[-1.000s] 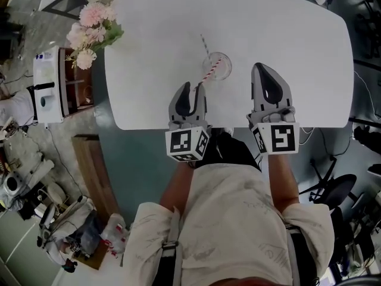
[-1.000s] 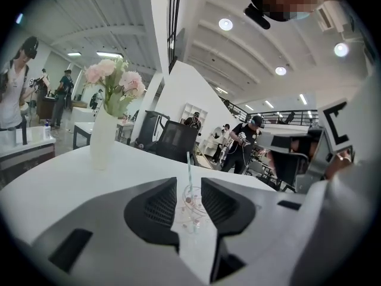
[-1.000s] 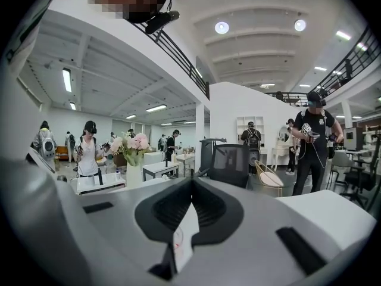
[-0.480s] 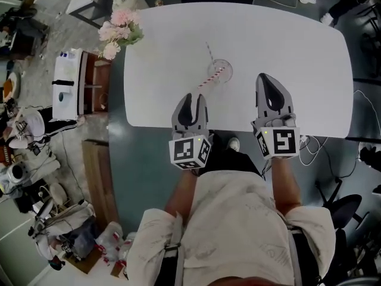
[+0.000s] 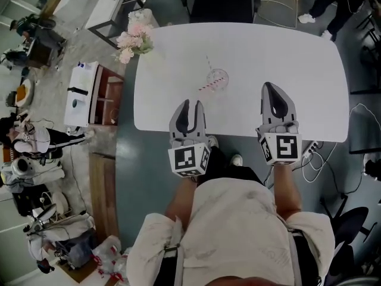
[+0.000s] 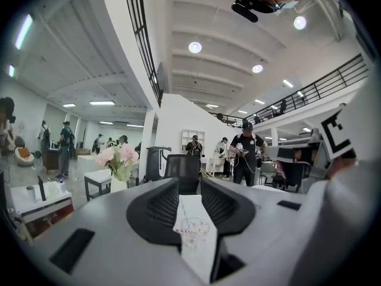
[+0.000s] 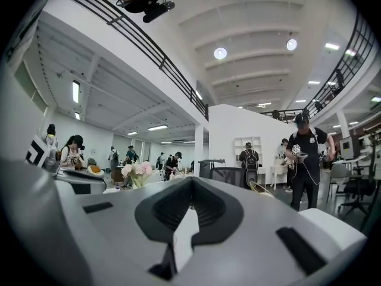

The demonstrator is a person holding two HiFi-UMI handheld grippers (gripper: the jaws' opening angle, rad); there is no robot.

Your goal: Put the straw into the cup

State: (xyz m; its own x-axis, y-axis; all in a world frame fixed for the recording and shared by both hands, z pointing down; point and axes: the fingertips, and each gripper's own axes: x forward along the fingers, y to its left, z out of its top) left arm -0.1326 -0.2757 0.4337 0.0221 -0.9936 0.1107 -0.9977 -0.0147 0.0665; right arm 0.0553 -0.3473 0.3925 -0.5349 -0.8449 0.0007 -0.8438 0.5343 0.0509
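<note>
Cup on worktop: straw inside, leaning over rim. Left gripper jaws slightly apart, empty, drawn back from cup since earlier; right gripper jaws closed, empty.

Table: one, white.
Cup: one, out on the table's middle.
Straw: one, striped, right at the cup.
Grippers: two, left gripper and right gripper, at the table's near edge.
Flower bunch: one, at the table's far-left corner.
Chair: one, beyond the table's far edge.
</note>
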